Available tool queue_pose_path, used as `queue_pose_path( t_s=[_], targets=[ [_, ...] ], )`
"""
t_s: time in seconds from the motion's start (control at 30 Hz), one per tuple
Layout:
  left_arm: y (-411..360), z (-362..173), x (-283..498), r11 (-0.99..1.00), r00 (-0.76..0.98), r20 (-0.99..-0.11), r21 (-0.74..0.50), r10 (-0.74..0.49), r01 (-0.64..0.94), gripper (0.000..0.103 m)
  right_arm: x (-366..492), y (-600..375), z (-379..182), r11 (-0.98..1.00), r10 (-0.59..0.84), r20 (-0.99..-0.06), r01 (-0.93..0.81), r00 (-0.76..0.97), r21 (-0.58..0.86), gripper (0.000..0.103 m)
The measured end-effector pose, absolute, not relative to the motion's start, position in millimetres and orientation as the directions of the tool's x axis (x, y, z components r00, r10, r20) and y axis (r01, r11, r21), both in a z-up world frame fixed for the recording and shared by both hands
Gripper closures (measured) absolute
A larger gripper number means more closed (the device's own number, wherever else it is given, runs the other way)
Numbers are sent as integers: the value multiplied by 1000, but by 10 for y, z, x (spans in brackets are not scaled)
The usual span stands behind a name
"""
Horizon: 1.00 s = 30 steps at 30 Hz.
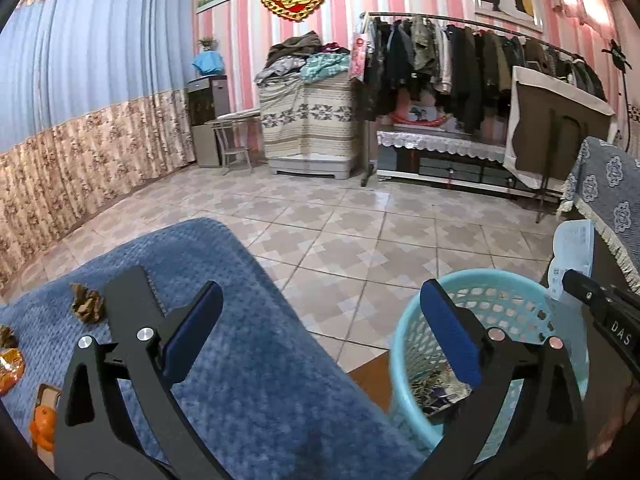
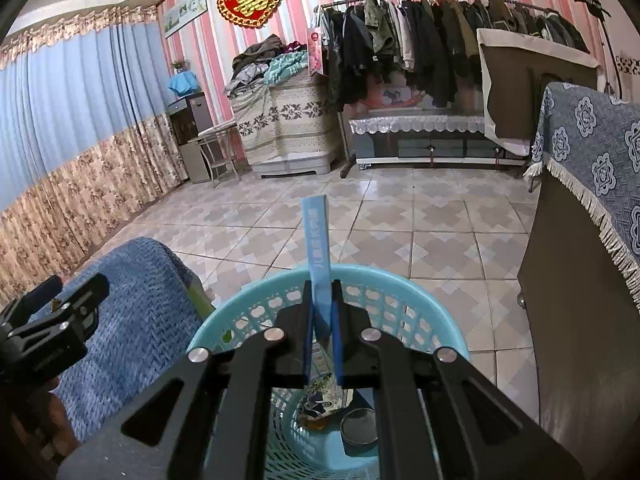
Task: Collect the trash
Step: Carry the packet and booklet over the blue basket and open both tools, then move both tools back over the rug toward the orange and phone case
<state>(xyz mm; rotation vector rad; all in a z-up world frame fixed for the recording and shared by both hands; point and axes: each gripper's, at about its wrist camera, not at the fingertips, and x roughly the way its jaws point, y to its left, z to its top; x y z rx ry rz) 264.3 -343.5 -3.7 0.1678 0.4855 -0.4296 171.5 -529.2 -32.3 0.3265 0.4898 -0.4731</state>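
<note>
- Right gripper (image 2: 322, 320) — jaws closed narrow on a flat light-blue packet (image 2: 318, 256). The packet stands upright between the blue pads (image 2: 336, 344), its top end sticking out well past the fingertips.
- The packet is held directly over the turquoise basket (image 2: 424, 292), at about rim height, w/ its lower end hidden between the jaws.
- In the left wrist view the same packet (image 1: 573, 249) shows as a pale, printed pouch at the far right, pinched by the right gripper (image 1: 576, 280) above the basket's far rim (image 1: 492, 280).
- Inside the basket: a printed wrapper (image 2: 320, 398) and a round dark lid-like item (image 2: 359, 426) on the bottom. Can't tell more than that.
- Left gripper (image 1: 320, 304) — jaws wide, holding nothing. One finger hangs over the blue blanket (image 1: 256, 360), the other over the basket's near side.
- Blue blanket covers the surface just left of the basket, touching or nearly touching its side.
- On the blanket, left of the left gripper: a crumpled brown scrap (image 1: 87, 304), an orange foil wrapper (image 1: 9, 368) at the frame edge, and an orange item (image 1: 43, 426) partly cut off.
- Bkgd: tiled floor (image 2: 400, 220), a rack of dark clothes (image 2: 420, 36) against the pink-striped wall.
</note>
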Motion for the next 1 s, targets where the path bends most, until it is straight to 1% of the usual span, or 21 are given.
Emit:
queue_pose_path(
  t_s=[0.07,0.1,0.17,0.2,0.3,0.37,0.4,0.47,0.57,0.8,1.0],
  targets=[
    [-3370,-43,2659,902,795,-491,44,-355,429,7,1762,-5263,-350,843,-363,-532,513,765,162,91],
    [-3337,-43,2669,905,794,-495,35,-353,424,7,1772,-5255,-359,841,-371,-536,519,759,153,86],
    [-3279,-40,2673,908,794,-497,29,-350,418,7,1787,-5231,-365,837,-384,-537,529,751,141,46],
    [-3260,-33,2675,910,796,-497,32,-345,414,6,1786,-5226,-365,835,-390,-536,532,749,137,41],
    [-3197,-16,2665,915,803,-493,34,-334,402,6,1797,-5216,-358,832,-399,-549,542,734,120,37],
    [-3135,0,2658,918,806,-492,32,-329,395,6,1792,-5195,-347,825,-420,-546,556,725,104,24],
    [-3122,10,2660,920,808,-491,32,-326,391,6,1789,-5190,-332,823,-426,-545,559,723,98,21],
    [-3050,18,2653,924,811,-490,29,-318,380,6,1775,-5166,-300,819,-443,-537,568,718,85,13],
    [-2920,22,2656,930,814,-492,24,-309,367,6,1759,-5109,-249,810,-470,-522,583,712,66,9],
    [-2581,106,2609,946,830,-484,17,-276,324,6,1803,-4945,-165,817,-483,-508,575,713,31,6],
    [-2181,213,2556,962,842,-484,6,-236,274,6,1882,-4691,-35,846,-456,-487,532,745,22,5]
  ],
)
